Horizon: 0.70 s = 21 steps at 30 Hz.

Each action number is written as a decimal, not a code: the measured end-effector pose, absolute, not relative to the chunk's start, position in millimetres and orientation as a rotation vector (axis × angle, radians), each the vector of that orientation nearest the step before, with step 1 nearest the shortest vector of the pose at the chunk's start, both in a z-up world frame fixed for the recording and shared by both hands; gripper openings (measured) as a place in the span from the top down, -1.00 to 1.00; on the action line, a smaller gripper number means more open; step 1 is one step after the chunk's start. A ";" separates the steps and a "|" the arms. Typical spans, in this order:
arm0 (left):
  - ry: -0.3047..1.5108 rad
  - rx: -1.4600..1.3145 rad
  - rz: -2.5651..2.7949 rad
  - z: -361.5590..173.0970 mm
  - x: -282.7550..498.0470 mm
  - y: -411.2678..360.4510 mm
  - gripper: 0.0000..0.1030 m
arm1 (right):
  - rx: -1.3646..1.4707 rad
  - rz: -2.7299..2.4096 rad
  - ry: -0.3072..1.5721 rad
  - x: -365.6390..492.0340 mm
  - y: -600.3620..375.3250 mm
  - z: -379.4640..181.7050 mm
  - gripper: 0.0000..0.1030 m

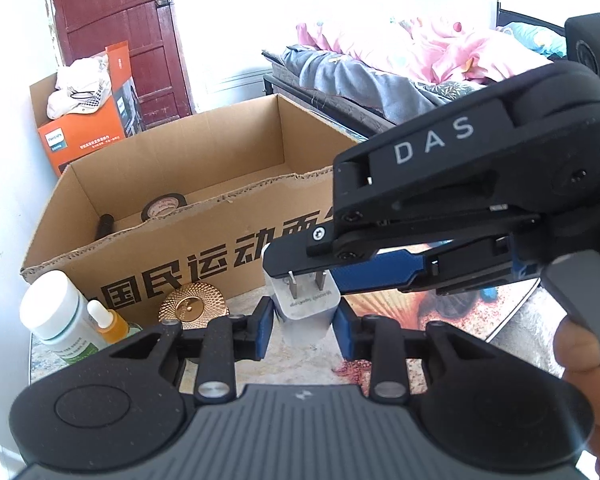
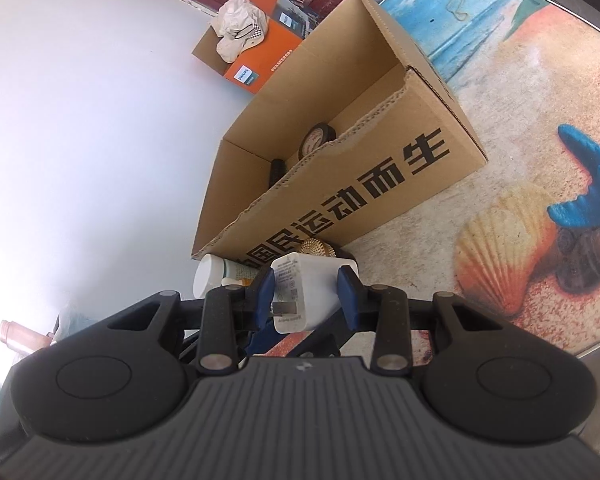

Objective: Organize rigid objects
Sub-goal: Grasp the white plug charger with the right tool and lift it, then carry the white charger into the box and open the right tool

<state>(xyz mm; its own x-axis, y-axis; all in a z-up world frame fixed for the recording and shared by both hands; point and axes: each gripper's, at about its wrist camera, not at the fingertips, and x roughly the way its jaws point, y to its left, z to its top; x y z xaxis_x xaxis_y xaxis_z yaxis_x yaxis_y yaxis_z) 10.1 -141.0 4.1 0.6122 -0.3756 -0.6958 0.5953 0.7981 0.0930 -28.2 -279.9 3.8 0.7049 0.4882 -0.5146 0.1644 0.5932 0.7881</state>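
A white plug-in charger with two metal prongs sits between the blue pads of my left gripper; the pads look close to its sides. My right gripper reaches in from the right and also closes around the charger's upper part. In the right wrist view the charger is clamped between the right gripper's blue pads. An open cardboard box stands behind, holding a roll of black tape and a dark stick-like object.
A white pill bottle, a small orange dropper bottle and a gold round lid stand in front of the box. An orange Philips box is on the floor. A bed is behind. The table has a seashell print.
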 end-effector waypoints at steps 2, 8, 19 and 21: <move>0.705 0.328 -0.561 8.6 7.4 -139.9 0.36 | 0.927 0.222 0.784 -28.8 -277.2 9.9 0.34; 0.654 0.320 -0.531 33.4 7.1 -134.8 0.36 | 0.890 0.259 0.743 -25.4 -270.8 36.0 0.34; 0.604 0.273 -0.494 83.7 50.5 -134.8 0.36 | 0.834 0.342 0.713 33.6 -278.2 94.0 0.33; 0.626 0.251 -0.495 89.7 66.3 -136.5 0.35 | 0.823 0.342 0.727 48.5 -280.5 99.1 0.33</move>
<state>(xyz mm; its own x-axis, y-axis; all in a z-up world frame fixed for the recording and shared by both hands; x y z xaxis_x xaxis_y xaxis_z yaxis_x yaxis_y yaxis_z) 66.3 -136.5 89.7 0.6997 -0.3650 -0.6141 0.5129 0.8550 0.0763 48.5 -280.5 99.1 0.7114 0.5391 -0.4509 -0.0043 0.6449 0.7643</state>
